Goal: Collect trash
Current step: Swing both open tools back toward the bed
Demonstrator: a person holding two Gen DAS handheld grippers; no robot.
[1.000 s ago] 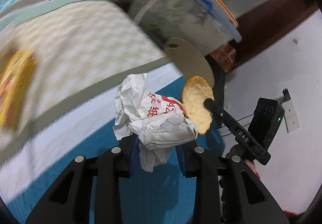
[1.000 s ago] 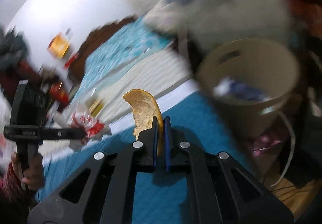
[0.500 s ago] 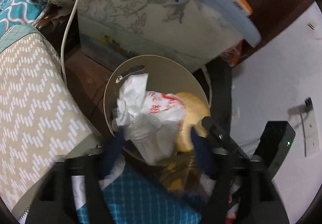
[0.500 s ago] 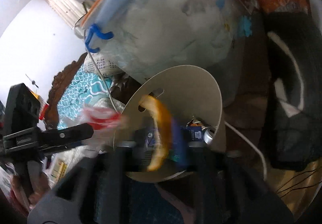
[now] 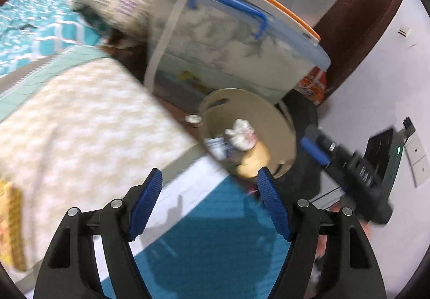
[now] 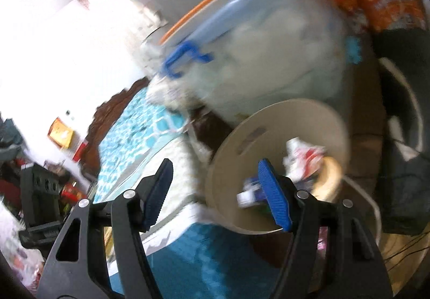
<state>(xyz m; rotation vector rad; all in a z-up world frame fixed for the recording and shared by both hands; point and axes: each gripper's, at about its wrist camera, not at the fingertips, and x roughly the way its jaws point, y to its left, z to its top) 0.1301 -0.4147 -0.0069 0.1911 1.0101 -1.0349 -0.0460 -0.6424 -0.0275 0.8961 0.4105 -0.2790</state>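
While both tools hang empty, the contents read as follows, from left to right. Yellow packet (image 5: pixel 10 221) (blurred, contents unreadable): lies on the patterned bed cover (image 5: pixel 88 121), far to the left of the left gripper (image 5: pixel 209 183) and nearer to it than to the other tool; judged the next piece of trash. Left gripper: jaws spread wide, nothing between them. Bin (image 5: pixel 282 121): stands ahead and slightly right of the left gripper, off the bed edge, holding a crumpled white wrapper (image 5: pixel 240 133) and a yellowish piece (image 5: pixel 255 159), touching. Right gripper (image 6: pixel 215 178): jaws wide, nothing held; the bin (image 6: pixel 309 116) sits just ahead, right of centre. Storage box (image 5: pixel 242 49) stands behind the bin.
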